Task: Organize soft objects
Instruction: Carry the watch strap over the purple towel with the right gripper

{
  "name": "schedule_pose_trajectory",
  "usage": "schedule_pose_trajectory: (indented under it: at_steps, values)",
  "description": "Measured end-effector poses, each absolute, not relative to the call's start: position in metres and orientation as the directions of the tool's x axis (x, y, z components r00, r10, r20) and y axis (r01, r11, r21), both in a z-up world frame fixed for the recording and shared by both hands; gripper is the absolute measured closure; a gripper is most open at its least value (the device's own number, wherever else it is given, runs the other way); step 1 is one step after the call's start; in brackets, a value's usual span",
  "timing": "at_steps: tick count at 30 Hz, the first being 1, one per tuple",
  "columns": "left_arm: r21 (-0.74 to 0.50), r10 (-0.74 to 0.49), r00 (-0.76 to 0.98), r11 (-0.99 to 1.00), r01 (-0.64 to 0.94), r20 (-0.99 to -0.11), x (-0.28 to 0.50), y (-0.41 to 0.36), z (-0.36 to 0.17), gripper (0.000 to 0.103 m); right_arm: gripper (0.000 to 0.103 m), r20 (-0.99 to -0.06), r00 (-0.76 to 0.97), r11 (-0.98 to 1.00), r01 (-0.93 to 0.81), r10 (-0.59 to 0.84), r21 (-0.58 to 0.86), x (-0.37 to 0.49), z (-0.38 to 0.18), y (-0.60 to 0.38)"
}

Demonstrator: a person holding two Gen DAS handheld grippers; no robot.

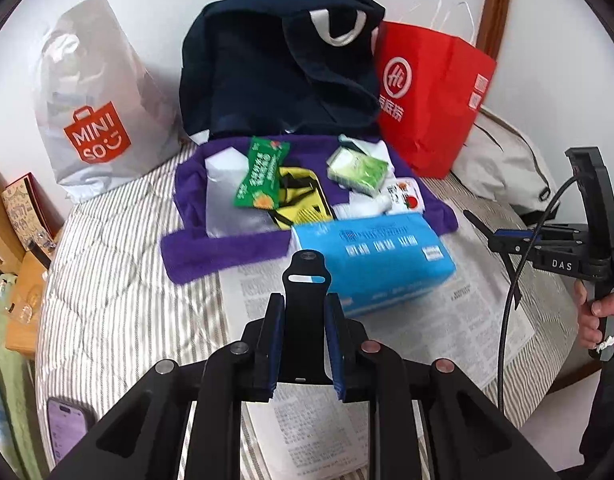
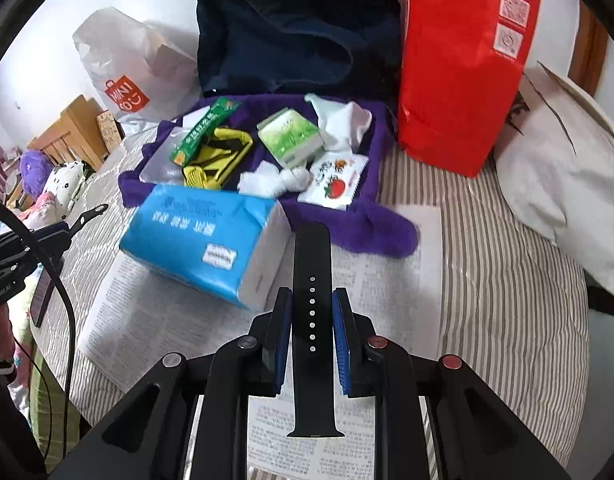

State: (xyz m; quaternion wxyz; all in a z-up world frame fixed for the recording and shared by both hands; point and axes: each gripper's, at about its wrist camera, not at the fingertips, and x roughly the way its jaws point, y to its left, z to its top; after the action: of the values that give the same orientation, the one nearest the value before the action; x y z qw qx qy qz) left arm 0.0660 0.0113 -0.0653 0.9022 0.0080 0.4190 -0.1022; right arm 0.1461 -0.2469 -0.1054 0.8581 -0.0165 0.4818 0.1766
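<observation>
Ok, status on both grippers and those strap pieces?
Left gripper shut on buckle strap. Right gripper shut on holed strap. Blue tissue pack directly ahead on newspaper.

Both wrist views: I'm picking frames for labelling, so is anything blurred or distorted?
Left wrist view: blue tissue pack print smeared, strong fisheye bending at the edges. Right wrist view: same pack slightly soft, watch strap sharp, dark corner vignetting.
</observation>
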Motion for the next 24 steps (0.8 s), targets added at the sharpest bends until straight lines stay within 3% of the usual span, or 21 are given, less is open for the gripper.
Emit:
schedule_pose_trajectory:
  at_steps: [24]
  values:
    - [-0.089, -0.173, 0.651, 0.983, 0.161, -0.739, 0.143, 0.029, -0.046, 0.083, 0.083, -0.811, 0.502, 0.932, -0.337, 0.300, 0.135, 0.218, -0.080, -0.219]
